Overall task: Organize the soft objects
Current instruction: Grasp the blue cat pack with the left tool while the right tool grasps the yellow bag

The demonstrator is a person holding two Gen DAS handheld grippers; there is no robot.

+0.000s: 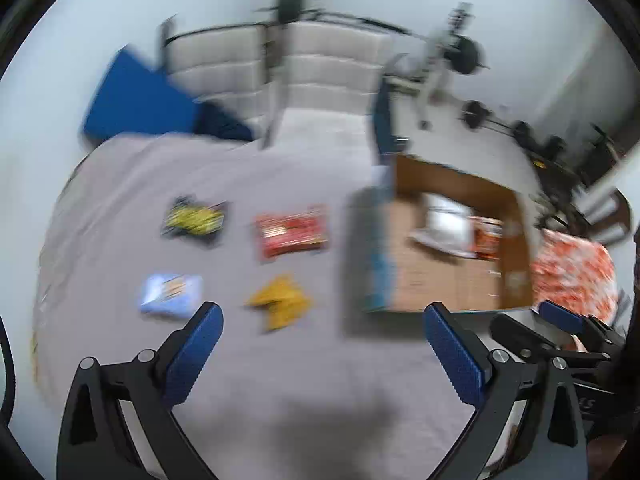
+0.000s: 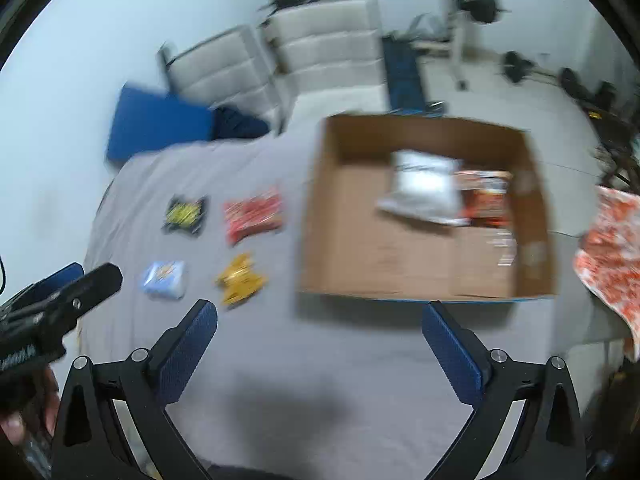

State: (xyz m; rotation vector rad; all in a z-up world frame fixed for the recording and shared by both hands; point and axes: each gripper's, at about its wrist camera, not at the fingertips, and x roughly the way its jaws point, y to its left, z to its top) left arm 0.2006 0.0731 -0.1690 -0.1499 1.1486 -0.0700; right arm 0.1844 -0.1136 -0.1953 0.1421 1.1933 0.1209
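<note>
Left hand-held gripper [image 1: 320, 354]: fingers wide apart, nothing between them, up above the grey-covered counter [image 1: 280, 380].
Right hand-held gripper [image 2: 320, 350]: fingers wide apart too, holding nothing — it hangs just to the right of the left one.
Yellow packet [image 1: 280, 304]: lies flat on the counter, just ahead of the left hand-held gripper, between its two fingers.
Light blue packet [image 1: 171, 294]: just past the left finger tip of the left hand-held gripper, beside the yellow packet.
Red packet [image 1: 291, 232]: farther ahead, behind the yellow packet.
Black and yellow packet [image 1: 195, 220]: left of the red packet, behind the light blue one.
Cardboard box [image 2: 328, 208]: open on top, ahead of the right hand-held gripper — to the right of all four packets.
White bag [image 2: 424, 190]: inside the box, near its far side.
Orange packet [image 2: 486, 200]: inside the box, touching the right side of the white bag.
Picture: blurry, so packet labels cannot be read.
</note>
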